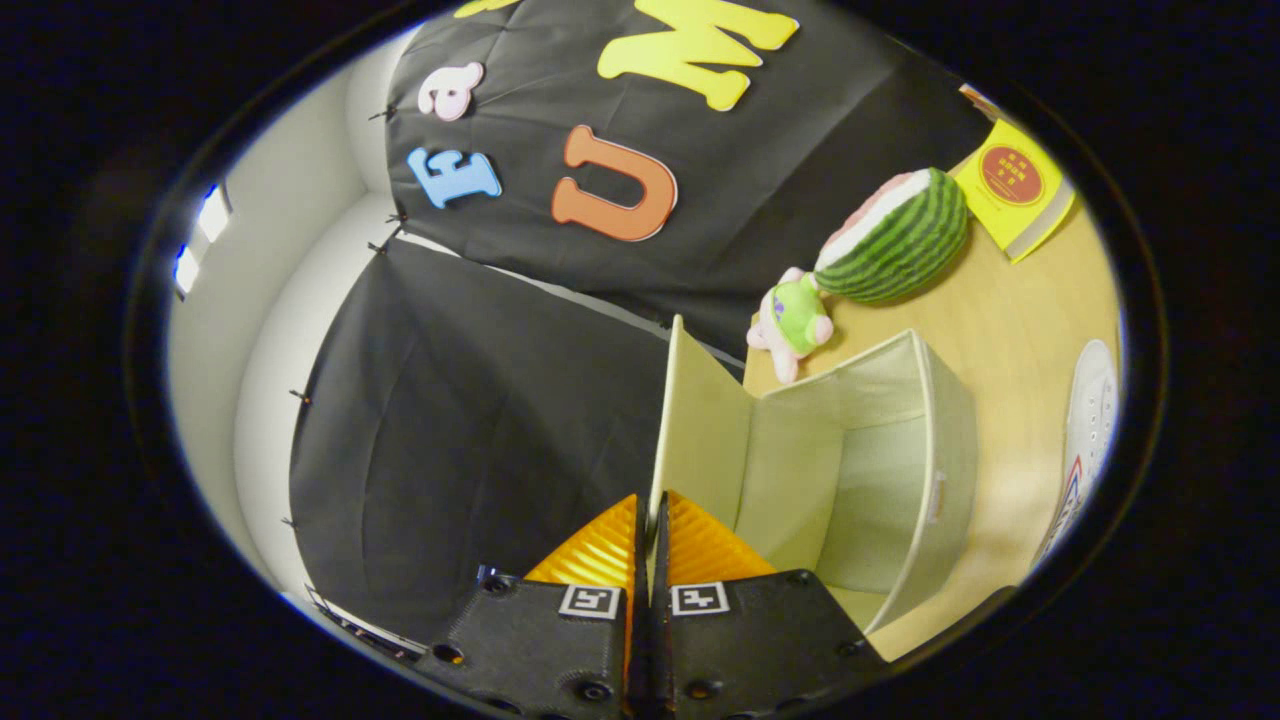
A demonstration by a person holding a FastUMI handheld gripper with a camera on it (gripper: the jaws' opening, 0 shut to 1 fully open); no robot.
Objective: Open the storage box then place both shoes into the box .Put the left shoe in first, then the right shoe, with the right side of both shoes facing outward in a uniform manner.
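Claw (652,520) clamped on raised lid (700,420) of storage box (940,440); shoe (1085,440) right of box on table (1020,320).

Premises: a staged recording booth, not a lived-in room. Black cloth (480,420) is pinned as walling over plain white panels (290,250). A light wooden tabletop (1010,330) serves as landmark; on it stand household props: a pale fabric storage box (890,440) with its lid raised, a watermelon plush (895,240) and a small green-and-pink plush toy (795,322) beyond the box, a yellow book (1015,185) beside the watermelon.
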